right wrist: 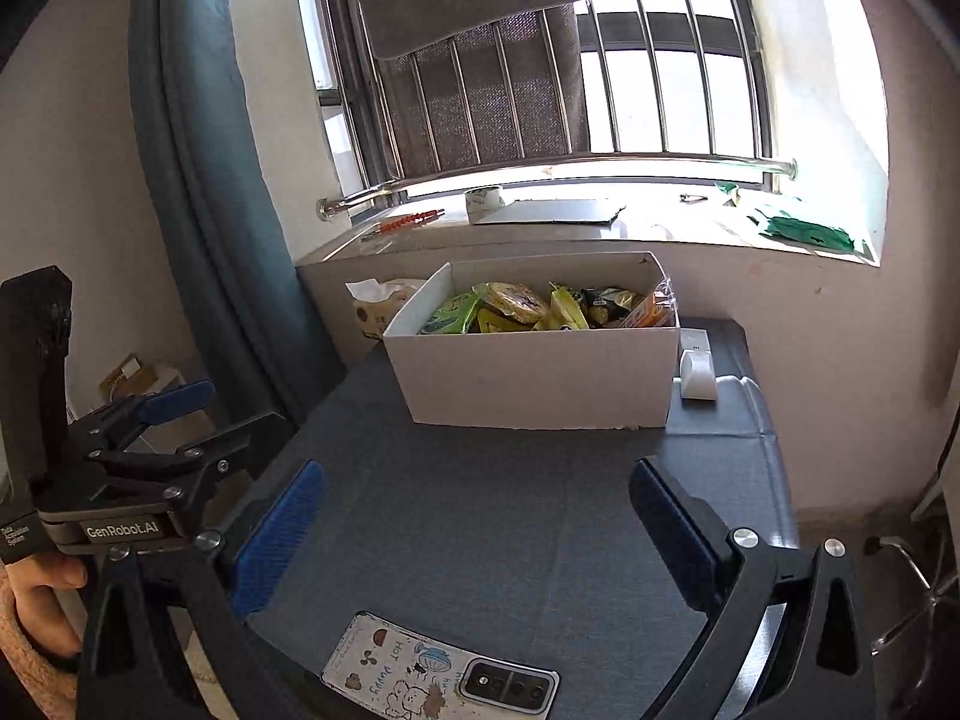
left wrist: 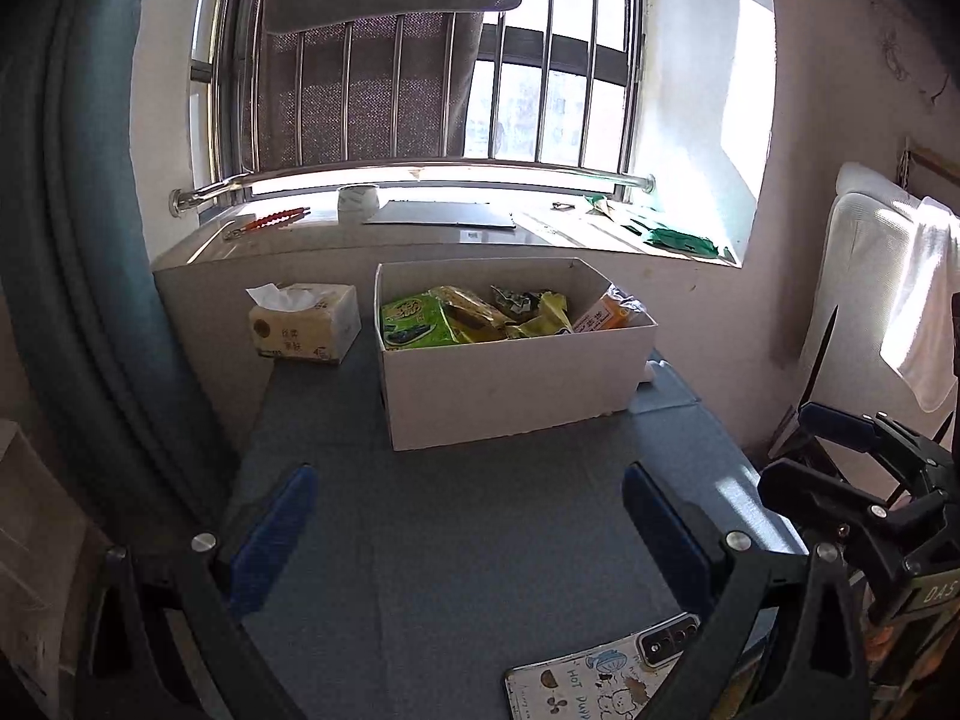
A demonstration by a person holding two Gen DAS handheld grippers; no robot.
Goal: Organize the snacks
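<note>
Sunlit barred window (left wrist: 420, 60) and a pale sill back a blue-grey padded table (left wrist: 480, 540). Toward its far end stands a white rectangular cardboard box (left wrist: 510, 384), holding green, yellow and orange snack packets (left wrist: 474, 315). Just left of the box sits a beige tissue pack (left wrist: 306, 324); at its right, a small white device (right wrist: 698, 369). Nearer lies a cartoon-cased phone (right wrist: 420, 675). Left gripper (left wrist: 468, 516) and right gripper (right wrist: 477, 510) both hang wide apart, holding nothing.
</note>
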